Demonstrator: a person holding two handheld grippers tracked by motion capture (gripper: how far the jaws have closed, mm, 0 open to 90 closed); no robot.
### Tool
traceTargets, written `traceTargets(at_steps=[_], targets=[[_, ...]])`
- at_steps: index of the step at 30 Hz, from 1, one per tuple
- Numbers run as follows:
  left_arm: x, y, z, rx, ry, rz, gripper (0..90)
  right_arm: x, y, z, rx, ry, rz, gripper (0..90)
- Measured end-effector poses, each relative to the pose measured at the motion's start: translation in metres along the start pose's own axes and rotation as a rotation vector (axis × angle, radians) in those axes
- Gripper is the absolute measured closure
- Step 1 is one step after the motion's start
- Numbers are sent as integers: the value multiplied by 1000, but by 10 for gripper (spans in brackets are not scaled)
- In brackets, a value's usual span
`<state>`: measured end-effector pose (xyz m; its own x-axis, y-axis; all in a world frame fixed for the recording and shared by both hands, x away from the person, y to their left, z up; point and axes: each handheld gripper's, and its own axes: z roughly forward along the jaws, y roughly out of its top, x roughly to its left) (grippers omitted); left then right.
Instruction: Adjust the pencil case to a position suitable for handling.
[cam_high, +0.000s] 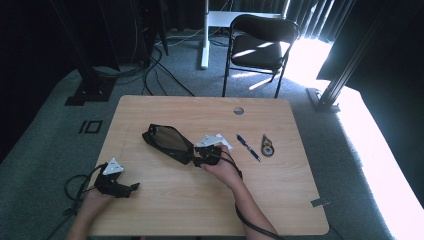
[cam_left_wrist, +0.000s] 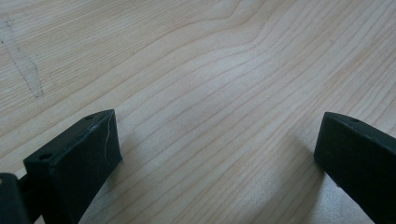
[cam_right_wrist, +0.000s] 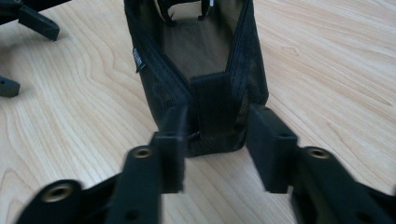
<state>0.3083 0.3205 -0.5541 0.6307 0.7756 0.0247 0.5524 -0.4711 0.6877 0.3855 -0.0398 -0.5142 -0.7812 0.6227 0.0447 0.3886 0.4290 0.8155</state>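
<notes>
Left tool (cam_high: 131, 188) rests at the near-left part of the bench (cam_high: 280, 200), jaws spread wide, nothing between them; the left gripper view has bare wood grain between its 2 jaws.

Centre: black mesh pouch (cam_high: 166, 141), unzipped, mouth open, lying on the bench with its long axis running diagonally toward the right tool (cam_high: 196, 161). In the right gripper view the pouch (cam_right_wrist: 205, 84) stands open with its near end tab between the 2 jaws. Jaws are parted, not clamped; the left jaw looks close to or touching the fabric, the right jaw stands apart from it. Contact cannot be confirmed because of blur.

Right of that tool: a blue pen (cam_high: 248, 147) and a small round object with a strap (cam_high: 267, 147), possibly a compass or watch; too small to tell. Both lie apart from the pouch.

Risks (judgement): the mesh is soft, so closing on the tab alone could pinch only 1 layer and let the pouch slip or collapse shut. A pull could drag the whole pouch across the bench, since the left tool is not steadying it.

Hidden: pouch contents, partly in shadow.
</notes>
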Motion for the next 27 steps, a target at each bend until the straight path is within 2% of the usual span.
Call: traceTargets(at_steps=[1,2,12,20,27], targets=[[0,0,0,0,0,0,6,0,2,1,13,-2,0,691],[0,0,0,0,0,0,6,0,2,1,22,-1,2,721],[0,0,0,0,0,0,6,-3,-6,-10,20,-25,15,729],[0,0,0,0,0,0,6,-10,-22,-34,33,-34,62,729],[0,0,0,0,0,2,6,-9,-31,-51,32,-43,61,729]])
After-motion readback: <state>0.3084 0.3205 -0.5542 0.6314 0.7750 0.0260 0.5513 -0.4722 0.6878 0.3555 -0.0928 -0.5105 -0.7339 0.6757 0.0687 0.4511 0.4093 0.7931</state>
